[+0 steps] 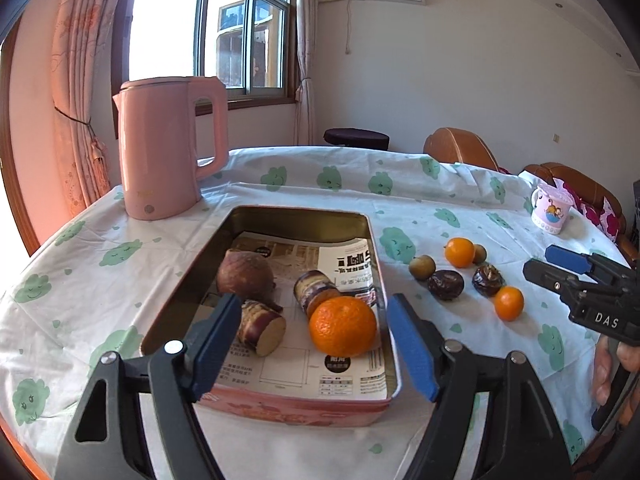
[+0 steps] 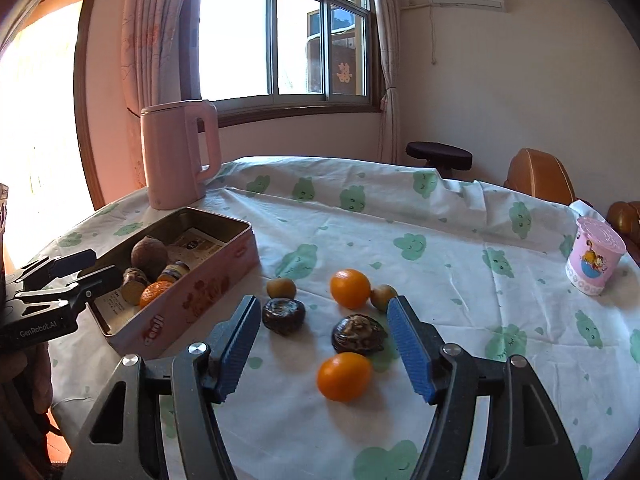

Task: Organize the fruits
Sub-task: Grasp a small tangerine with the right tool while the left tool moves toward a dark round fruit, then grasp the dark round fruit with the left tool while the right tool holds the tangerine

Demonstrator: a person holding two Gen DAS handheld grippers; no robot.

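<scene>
Pink tin (image 1: 304, 408) lined with newspaper, holding a large orange (image 1: 343, 326), a round root and cut cane pieces. At 3 o'clock of it, loose on the tablecloth (image 2: 460, 280): small oranges (image 2: 344, 376) and dark fruits. Left gripper (image 1: 312, 344) wide, empty, over the tin's near rim. Right gripper (image 2: 324, 344) wide, empty, above the loose fruits. Open cloth toward 2 o'clock.

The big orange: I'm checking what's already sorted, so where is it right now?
In the left wrist view the big orange lies inside the pink tin, at its near right corner, beside a cut sugarcane piece.
</scene>
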